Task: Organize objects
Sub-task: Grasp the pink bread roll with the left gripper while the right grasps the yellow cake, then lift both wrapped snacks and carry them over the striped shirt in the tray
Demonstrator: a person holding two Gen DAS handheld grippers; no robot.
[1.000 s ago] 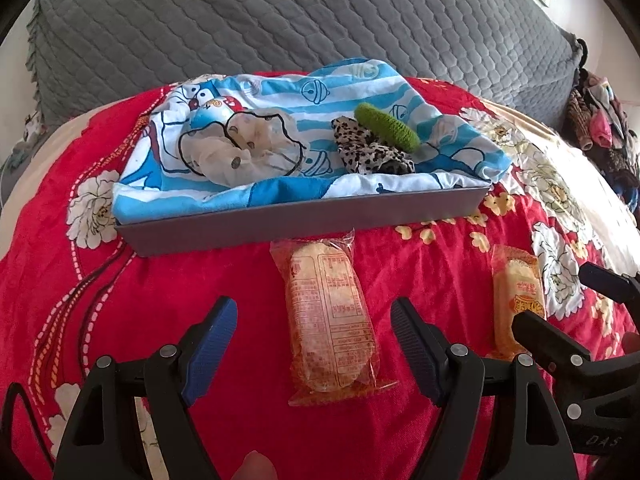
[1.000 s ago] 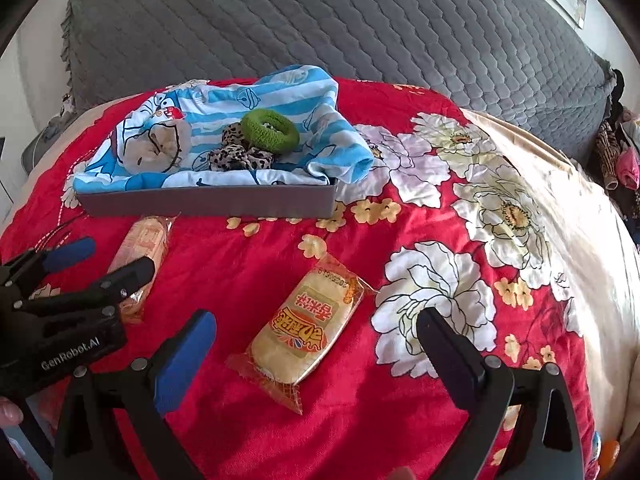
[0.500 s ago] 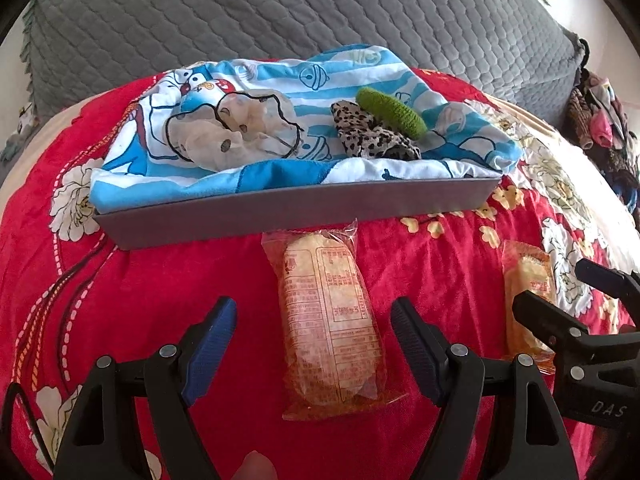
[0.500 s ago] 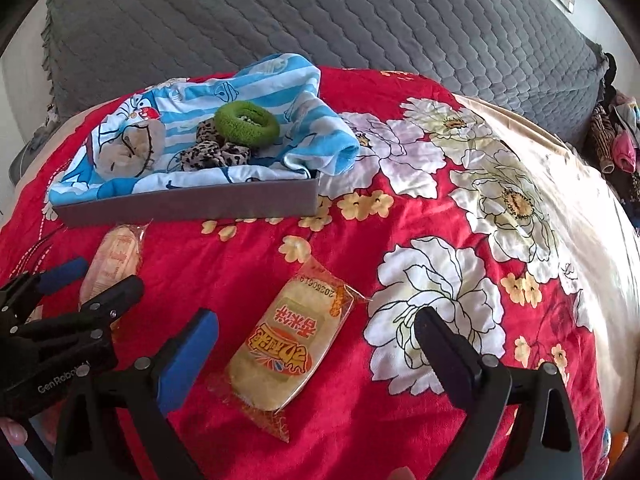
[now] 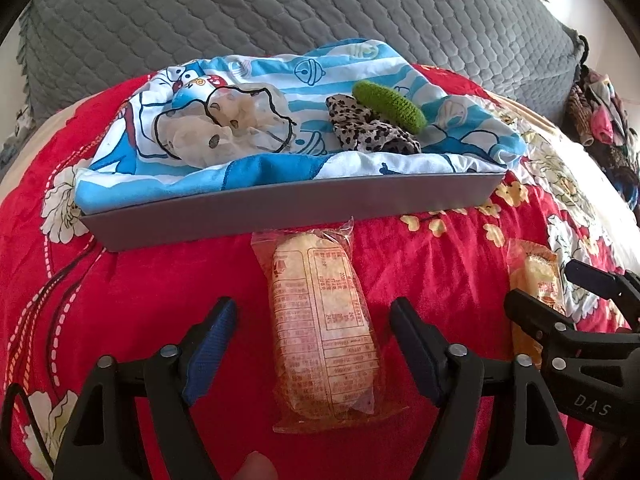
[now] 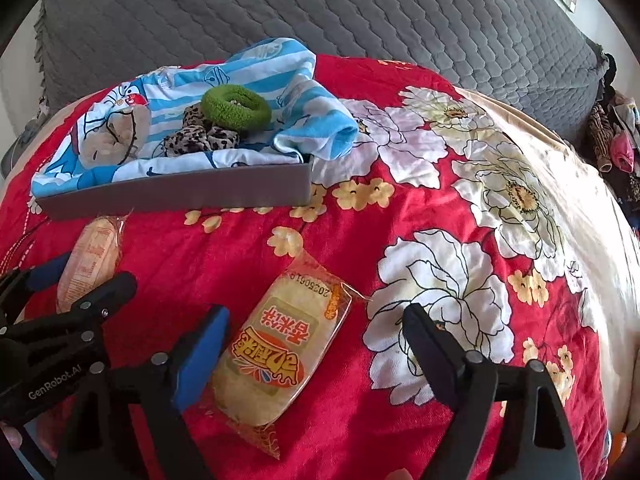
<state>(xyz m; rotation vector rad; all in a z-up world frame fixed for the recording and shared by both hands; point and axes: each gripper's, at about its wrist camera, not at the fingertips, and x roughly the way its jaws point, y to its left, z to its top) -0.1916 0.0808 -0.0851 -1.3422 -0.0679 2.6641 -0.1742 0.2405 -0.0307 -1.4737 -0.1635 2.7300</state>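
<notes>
Left wrist view: the left gripper (image 5: 312, 344) straddles a wrapped snack (image 5: 322, 332) lying just before the grey tray (image 5: 280, 212) on the red blanket (image 5: 140, 280); its jaws are closing, pads not yet touching.

Right wrist view: the right gripper (image 6: 316, 344) is closing around a second snack packet (image 6: 276, 352) mid-blanket, untouched.

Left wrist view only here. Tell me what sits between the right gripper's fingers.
Observer: A snack packet lies between the right gripper fingers, logo side up. The jaws are closing but not yet pressing it.
Operator: Give me its lie.
Observer: Slanted, with the far end to the right and the near end by the blue-padded finger.
Operator: Describe the green scrunchie.
Observer: A full open ring, lying on the leopard-print scrunchie.
</notes>
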